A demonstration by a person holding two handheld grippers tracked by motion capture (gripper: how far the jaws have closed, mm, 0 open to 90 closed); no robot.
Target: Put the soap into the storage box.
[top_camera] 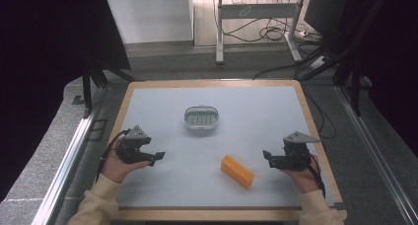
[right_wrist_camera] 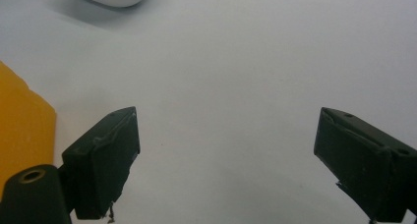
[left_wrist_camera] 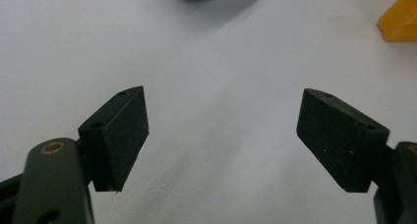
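An orange block (top_camera: 237, 171) lies on the pale grey table mat (top_camera: 207, 146), slanting toward the front right. Behind it, mid-table, sits a small white oval dish (top_camera: 201, 118) with a slotted insert. My left gripper (top_camera: 158, 157) rests at the mat's left side, held in a hand, jaws open with nothing between them (left_wrist_camera: 223, 140). At the right side my right gripper (top_camera: 266, 157) points left toward the block, open and empty (right_wrist_camera: 226, 160). The orange block (right_wrist_camera: 22, 135) lies just left of its left jaw, and a corner of the block (left_wrist_camera: 399, 20) sits at the left gripper view's top right.
The mat lies on a wooden table with a raised rim (top_camera: 305, 106). Beyond the far edge stand a metal desk frame (top_camera: 256, 22) and loose cables (top_camera: 276, 32) on the floor. Dark stands (top_camera: 93, 77) flank the table on both sides.
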